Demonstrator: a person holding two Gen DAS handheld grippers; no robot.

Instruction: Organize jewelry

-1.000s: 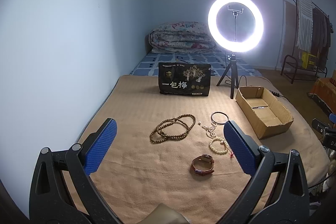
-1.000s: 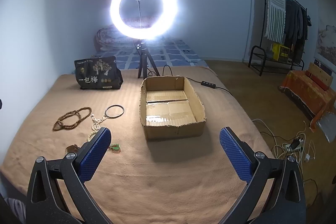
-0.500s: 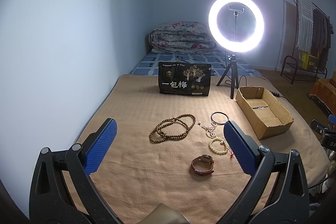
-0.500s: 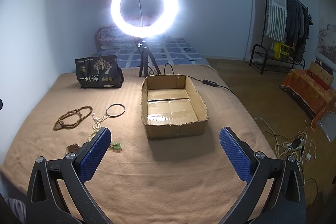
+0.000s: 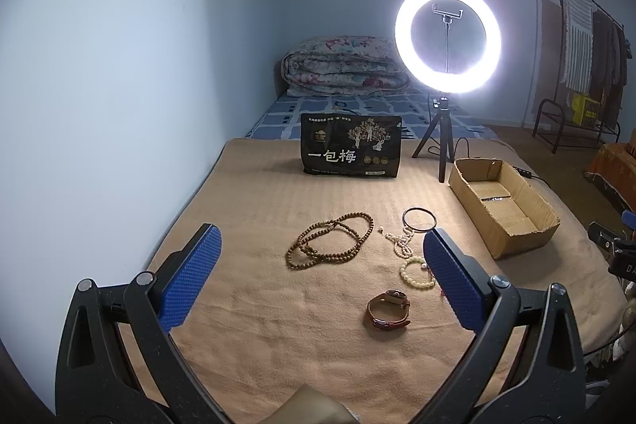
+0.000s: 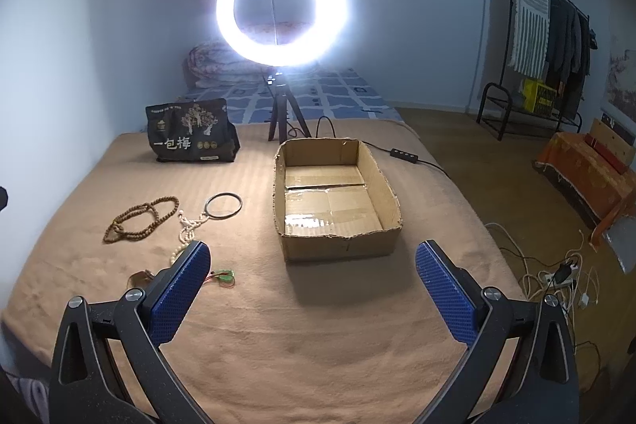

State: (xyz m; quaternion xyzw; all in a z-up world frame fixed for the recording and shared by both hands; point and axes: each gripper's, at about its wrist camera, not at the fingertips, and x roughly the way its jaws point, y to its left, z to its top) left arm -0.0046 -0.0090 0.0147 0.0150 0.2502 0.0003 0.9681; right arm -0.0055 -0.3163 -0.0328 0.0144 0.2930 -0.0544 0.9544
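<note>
Black snack bag [image 5: 351, 149] printed with large white characters "一包梅", smaller print on it unreadable

All the jewelry lies loose on the tan blanket, left of the open cardboard box [image 6: 338, 201], which holds nothing. Nearest the box is a thin dark bangle [image 5: 419, 218], lying flat. A string of small white beads [image 5: 399, 239] touches its near edge. Farther left of the box, a long brown bead necklace [image 5: 330, 239] sprawls in loops. A cream bead bracelet [image 5: 415, 273] and a brown leather watch [image 5: 388, 308], strap curled, lie nearer the camera.
</note>
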